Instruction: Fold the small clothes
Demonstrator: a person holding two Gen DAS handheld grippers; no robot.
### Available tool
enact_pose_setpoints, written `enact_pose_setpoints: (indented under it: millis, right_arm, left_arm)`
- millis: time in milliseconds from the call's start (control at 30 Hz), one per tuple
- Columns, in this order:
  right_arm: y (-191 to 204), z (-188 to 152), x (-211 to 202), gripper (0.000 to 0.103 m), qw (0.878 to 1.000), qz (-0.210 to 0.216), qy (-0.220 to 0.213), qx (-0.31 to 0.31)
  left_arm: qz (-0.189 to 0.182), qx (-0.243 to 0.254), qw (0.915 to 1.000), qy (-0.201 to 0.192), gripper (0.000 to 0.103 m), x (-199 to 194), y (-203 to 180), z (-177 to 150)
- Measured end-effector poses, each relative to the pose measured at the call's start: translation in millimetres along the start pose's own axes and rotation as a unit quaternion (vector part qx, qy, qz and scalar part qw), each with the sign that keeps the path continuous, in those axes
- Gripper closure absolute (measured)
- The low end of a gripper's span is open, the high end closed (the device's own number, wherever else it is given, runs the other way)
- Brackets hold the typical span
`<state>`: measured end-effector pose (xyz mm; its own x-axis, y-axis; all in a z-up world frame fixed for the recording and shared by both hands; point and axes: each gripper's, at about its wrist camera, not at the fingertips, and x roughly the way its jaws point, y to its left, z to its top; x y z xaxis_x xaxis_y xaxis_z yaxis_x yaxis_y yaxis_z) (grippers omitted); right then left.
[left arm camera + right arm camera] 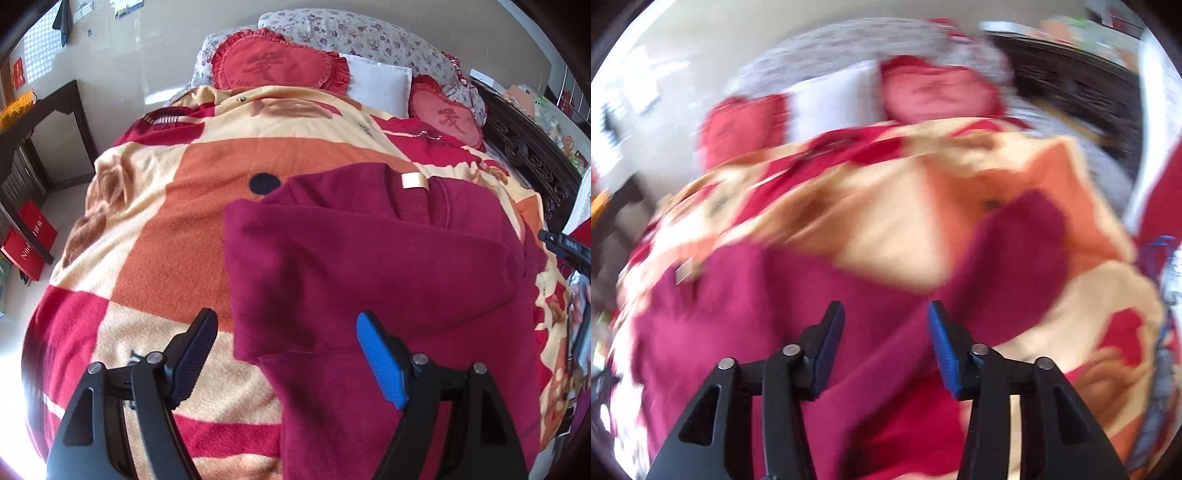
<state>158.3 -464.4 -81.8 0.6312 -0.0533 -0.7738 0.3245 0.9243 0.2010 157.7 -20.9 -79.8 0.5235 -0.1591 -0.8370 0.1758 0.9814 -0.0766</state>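
A maroon fleece top [369, 266] lies on the checked blanket [166, 229], collar and beige label [413, 181] at the far end, its left side folded over the body. My left gripper [288, 328] hovers over the top's near left edge, its jaws open and nothing between the pads. The right wrist view is blurred. There the top [768, 295] spreads below and one sleeve [1015, 240] reaches out to the right. My right gripper [885, 317] stands open above the cloth with a clear gap between its pads. A dark gripper tip [561, 243] shows at the left view's right edge.
Red heart cushions [280, 62], a white pillow [380, 81] and a floral quilt [369, 33] lie at the head of the bed. A carved dark bed frame [532, 162] runs along the right. A dark table [44, 122] and red boxes [29, 240] stand on the floor at left.
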Motion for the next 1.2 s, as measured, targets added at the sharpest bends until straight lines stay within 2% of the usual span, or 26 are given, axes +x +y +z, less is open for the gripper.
enact_pose_setpoints:
  millis: [133, 233, 267, 300, 333, 433, 467, 567, 633, 667, 767, 833, 900, 967, 1067, 1133, 1200]
  right_arm:
    - [-54, 39, 38, 0.071, 0.996, -0.037, 0.029, 0.071]
    - [-70, 47, 73, 0.072, 0.993, 0.003, 0.072, 0.097]
    - [-75, 46, 82, 0.076, 0.991, 0.015, 0.087, 0.099]
    - [-75, 43, 83, 0.093, 0.992, 0.015, 0.081, 0.094]
    - [-74, 40, 79, 0.103, 0.994, 0.017, 0.066, 0.09]
    - [-75, 42, 52, 0.103, 0.995, 0.028, 0.018, 0.093]
    - [-69, 42, 31, 0.103, 0.994, 0.055, -0.012, 0.089]
    - [-39, 43, -26, 0.103, 0.987, 0.139, -0.067, 0.044]
    - [2, 37, -66, 0.103, 0.975, 0.202, -0.087, -0.027]
    - [29, 27, -85, 0.103, 0.964, 0.239, -0.09, -0.075]
    - [85, -9, -94, 0.103, 0.941, 0.289, -0.051, -0.17]
    - [114, -48, -70, 0.103, 0.93, 0.309, 0.013, -0.197]
    - [128, -76, -38, 0.101, 0.929, 0.295, 0.079, -0.208]
    - [125, -99, -11, 0.1, 0.938, 0.27, 0.123, -0.182]
    - [110, -106, -8, 0.096, 0.944, 0.277, 0.122, -0.132]
    - [105, -107, -18, 0.089, 0.946, 0.282, 0.107, -0.12]
    - [103, -106, -27, 0.086, 0.947, 0.284, 0.093, -0.119]
  left_arm:
    - [-0.006, -0.007, 0.9999, 0.011, 0.022, 6, -6, 0]
    - [-0.002, 0.001, 0.9999, 0.016, 0.022, 10, -9, -1]
    - [0.001, 0.004, 0.9998, 0.018, 0.022, 11, -9, -2]
    - [0.004, 0.004, 0.9998, 0.018, 0.022, 11, -8, -3]
    - [0.005, 0.003, 0.9998, 0.018, 0.022, 12, -7, -3]
    - [0.007, -0.008, 0.9998, 0.017, 0.022, 11, 0, -1]
    - [0.008, -0.013, 0.9998, 0.013, 0.022, 10, 3, 1]
    - [0.007, -0.035, 0.9993, -0.007, 0.022, 1, 11, 9]
    - [0.0, -0.054, 0.9982, -0.025, 0.022, -7, 16, 14]
    - [-0.004, -0.062, 0.9976, -0.033, 0.022, -10, 17, 16]
    - [-0.021, -0.081, 0.9954, -0.046, 0.021, -15, 20, 18]
    - [-0.033, -0.089, 0.9946, -0.041, 0.021, -13, 19, 18]
    - [-0.041, -0.091, 0.9944, -0.034, 0.021, -10, 16, 17]
    - [-0.045, -0.081, 0.9953, -0.031, 0.021, -7, 11, 17]
    - [-0.035, -0.055, 0.9971, -0.038, 0.02, -3, 0, 19]
    - [-0.033, -0.041, 0.9975, -0.046, 0.019, 2, -8, 25]
    - [-0.034, -0.03, 0.9972, -0.059, 0.016, 8, -15, 34]
